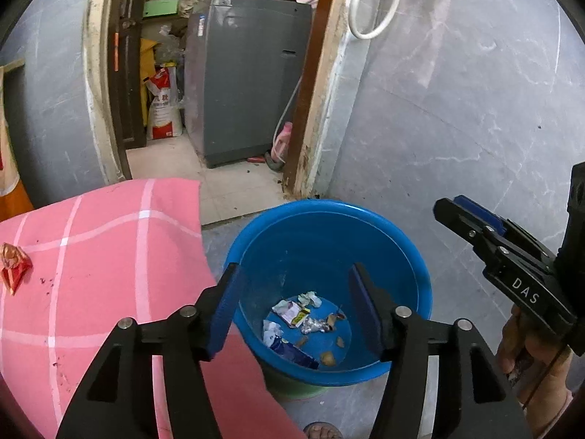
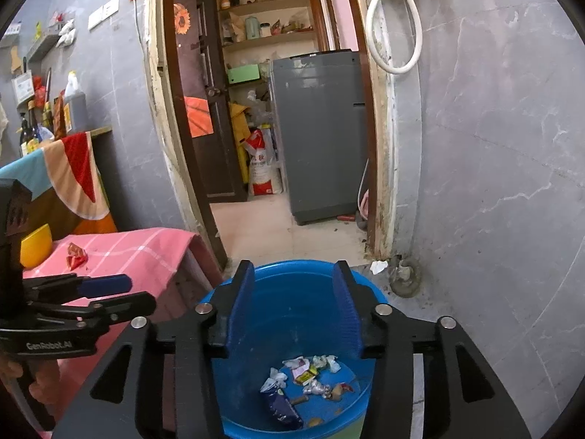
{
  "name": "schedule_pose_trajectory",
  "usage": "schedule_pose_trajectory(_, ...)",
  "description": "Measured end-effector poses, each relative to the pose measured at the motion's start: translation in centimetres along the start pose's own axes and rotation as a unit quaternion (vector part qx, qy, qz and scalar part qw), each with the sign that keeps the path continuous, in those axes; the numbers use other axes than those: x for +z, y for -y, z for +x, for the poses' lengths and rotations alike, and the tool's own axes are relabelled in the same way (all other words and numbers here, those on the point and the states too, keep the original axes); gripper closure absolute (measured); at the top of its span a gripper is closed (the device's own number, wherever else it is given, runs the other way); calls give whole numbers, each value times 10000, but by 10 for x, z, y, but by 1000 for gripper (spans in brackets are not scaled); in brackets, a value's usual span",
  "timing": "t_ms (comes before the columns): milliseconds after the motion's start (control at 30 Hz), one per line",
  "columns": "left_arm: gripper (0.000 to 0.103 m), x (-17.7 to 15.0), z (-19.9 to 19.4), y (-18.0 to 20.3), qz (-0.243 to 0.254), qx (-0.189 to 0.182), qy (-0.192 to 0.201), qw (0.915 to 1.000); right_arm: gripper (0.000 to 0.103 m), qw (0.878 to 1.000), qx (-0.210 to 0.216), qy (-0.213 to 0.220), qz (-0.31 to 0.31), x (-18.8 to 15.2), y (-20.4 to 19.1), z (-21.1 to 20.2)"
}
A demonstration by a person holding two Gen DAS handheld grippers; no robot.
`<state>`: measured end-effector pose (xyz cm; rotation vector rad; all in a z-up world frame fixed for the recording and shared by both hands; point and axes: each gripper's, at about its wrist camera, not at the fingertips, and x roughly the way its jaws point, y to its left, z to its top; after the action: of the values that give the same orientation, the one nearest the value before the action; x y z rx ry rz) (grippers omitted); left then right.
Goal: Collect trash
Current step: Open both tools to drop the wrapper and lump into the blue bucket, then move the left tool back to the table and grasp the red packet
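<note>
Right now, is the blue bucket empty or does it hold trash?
Holds trash: the blue bucket has wrappers and scraps across its bottom, far from full.

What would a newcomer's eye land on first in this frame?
Probably the blue bucket on the floor in front of the doorway, with wrappers and scraps lying at its bottom. Both grippers hang open and empty above it, the left gripper and the right gripper. Next, the pink checked cloth to the left, where a red wrapper lies uncollected.
</note>
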<state>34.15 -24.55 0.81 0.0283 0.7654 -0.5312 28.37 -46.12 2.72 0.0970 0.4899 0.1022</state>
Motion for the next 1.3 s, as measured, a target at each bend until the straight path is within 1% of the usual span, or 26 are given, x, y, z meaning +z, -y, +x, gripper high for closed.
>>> schedule_pose_trajectory(33,45,1,-2,-2,-27,37,53,10000,55,10000,-14,32,0,0,1,-1)
schedule_pose_trajectory(67,41,1,-4,-4,-64,87,125,9999,53,10000,-30,64,16,0,2,-2)
schedule_pose_trajectory(133,29,1,-10,-6,-122,174,266,9994,48,9999,-36,99,67,1,4,-4)
schedule_pose_trajectory(167,21,1,-13,-7,-157,221,371,9989,42,9999,-41,111,90,1,5,-4)
schedule_pose_trajectory(200,17,1,-16,-8,-177,247,449,9985,33,9998,-61,135,121,1,7,-5)
schedule_pose_trajectory(233,16,1,-19,-9,-205,278,574,9978,30,9997,-81,167,147,1,7,-6)
schedule_pose_trajectory(300,8,2,-24,-11,-229,321,705,9967,24,9995,-124,236,190,1,10,-9)
schedule_pose_trajectory(333,7,2,-28,-11,-244,368,796,9958,22,9993,-140,270,204,1,11,-11)
schedule_pose_trajectory(400,6,2,-33,-12,-261,443,1001,9936,12,9988,-198,360,254,2,12,-14)
schedule_pose_trajectory(433,6,2,-36,-13,-262,472,1077,9927,10,9985,-206,422,293,2,14,-16)
schedule_pose_trajectory(500,6,1,-42,-14,-251,589,1230,9903,1,9976,-224,545,369,4,15,-19)
schedule_pose_trajectory(533,6,1,-45,-15,-248,639,1288,9893,0,9969,-257,631,404,4,15,-22)
schedule_pose_trajectory(633,6,1,-57,-18,-256,854,1504,9846,0,9953,-239,824,455,8,13,-28)
schedule_pose_trajectory(733,6,-1,-72,-24,-271,1232,1687,9776,0,9938,-253,994,425,10,6,-33)
schedule_pose_trajectory(833,6,-3,-91,-41,-338,1628,1862,9683,0,9921,-335,1152,372,10,-4,-38)
schedule_pose_trajectory(867,6,-4,-94,-48,-350,1706,1863,9669,0,9915,-336,1203,359,10,-8,-40)
schedule_pose_trajectory(967,6,-9,-106,-76,-503,1881,1754,9651,0,9901,-282,1339,309,12,-22,-44)
schedule_pose_trajectory(1133,6,-31,-126,-119,-770,1902,1631,9650,0,9878,-118,1545,174,17,-54,-47)
schedule_pose_trajectory(1200,6,-39,-131,-132,-817,1934,1575,9649,0,9875,-48,1569,136,19,-67,-46)
schedule_pose_trajectory(1300,6,-46,-136,-143,-820,1978,1499,9652,0,9888,-44,1491,90,19,-91,-40)
